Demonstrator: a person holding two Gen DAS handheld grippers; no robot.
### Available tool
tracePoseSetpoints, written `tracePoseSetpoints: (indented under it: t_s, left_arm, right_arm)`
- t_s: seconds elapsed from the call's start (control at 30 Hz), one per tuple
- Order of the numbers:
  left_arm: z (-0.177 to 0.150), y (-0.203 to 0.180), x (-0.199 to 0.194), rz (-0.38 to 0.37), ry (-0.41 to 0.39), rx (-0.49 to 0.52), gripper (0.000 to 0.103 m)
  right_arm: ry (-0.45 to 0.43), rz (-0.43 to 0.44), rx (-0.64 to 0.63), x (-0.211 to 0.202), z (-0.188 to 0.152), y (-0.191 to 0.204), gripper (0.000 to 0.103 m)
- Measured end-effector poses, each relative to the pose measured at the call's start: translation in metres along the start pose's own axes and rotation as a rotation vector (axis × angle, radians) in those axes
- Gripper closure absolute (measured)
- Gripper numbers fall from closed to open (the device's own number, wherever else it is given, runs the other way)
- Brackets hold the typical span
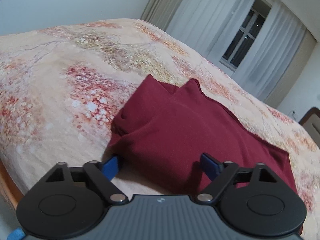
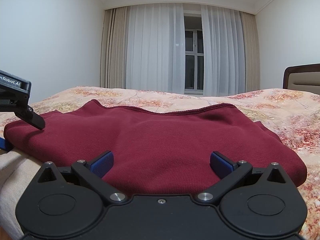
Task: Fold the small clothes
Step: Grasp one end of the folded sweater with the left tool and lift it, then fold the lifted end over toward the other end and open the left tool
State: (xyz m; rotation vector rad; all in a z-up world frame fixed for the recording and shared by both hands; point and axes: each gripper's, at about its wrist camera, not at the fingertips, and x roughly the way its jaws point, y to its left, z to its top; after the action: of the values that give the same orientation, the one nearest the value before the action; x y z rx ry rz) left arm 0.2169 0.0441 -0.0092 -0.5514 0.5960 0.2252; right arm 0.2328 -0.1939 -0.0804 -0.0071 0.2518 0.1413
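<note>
A dark red knit garment (image 1: 180, 132) lies partly folded on the floral bedspread (image 1: 60, 76). My left gripper (image 1: 160, 165) is open, its blue pads (image 1: 110, 166) on either side of the garment's near left corner, low over the bed. In the right wrist view the same garment (image 2: 160, 136) spreads wide across the bed. My right gripper (image 2: 161, 164) is open, its blue pads (image 2: 103, 163) spread over the near edge of the cloth. The left gripper's black body (image 2: 18, 100) shows at the garment's left end in that view.
The bedspread (image 2: 260, 104) covers the whole bed. A wooden bed frame edge (image 1: 10, 188) shows at the lower left. A headboard (image 2: 302, 76) stands at the right. Curtains and a window (image 2: 194, 60) are behind the bed.
</note>
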Motion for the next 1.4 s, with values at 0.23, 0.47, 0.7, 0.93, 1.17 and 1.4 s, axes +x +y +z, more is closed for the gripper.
tracePoseSetpoints:
  t_s: [0.23, 0.47, 0.7, 0.93, 1.17, 1.4]
  left_arm:
    - [0.007, 0.029, 0.004, -0.031, -0.028, -0.151, 0.060]
    - [0.014, 0.017, 0.001, -0.054, -0.068, -0.102, 0.088]
    - [0.035, -0.029, -0.014, -0.130, -0.157, 0.036, 0.091]
    - [0.040, -0.123, -0.030, -0.310, -0.208, 0.256, 0.092]
    - [-0.014, -0.225, -0.032, -0.537, -0.110, 0.518, 0.092]
    - [-0.089, -0.272, 0.005, -0.553, 0.087, 0.671, 0.092]
  right_arm:
    - [0.000, -0.001, -0.001, 0.000, 0.000, 0.001, 0.000]
    - [0.061, 0.019, 0.007, 0.004, 0.013, -0.003, 0.000]
    - [0.103, 0.046, 0.010, -0.006, 0.031, -0.018, 0.000]
    - [0.053, -0.038, -0.015, -0.039, 0.033, -0.040, 0.000]
    - [0.062, -0.198, -0.012, -0.080, 0.020, -0.087, 0.000]
    - [0.136, -0.296, 0.042, -0.106, -0.002, -0.124, 0.000]
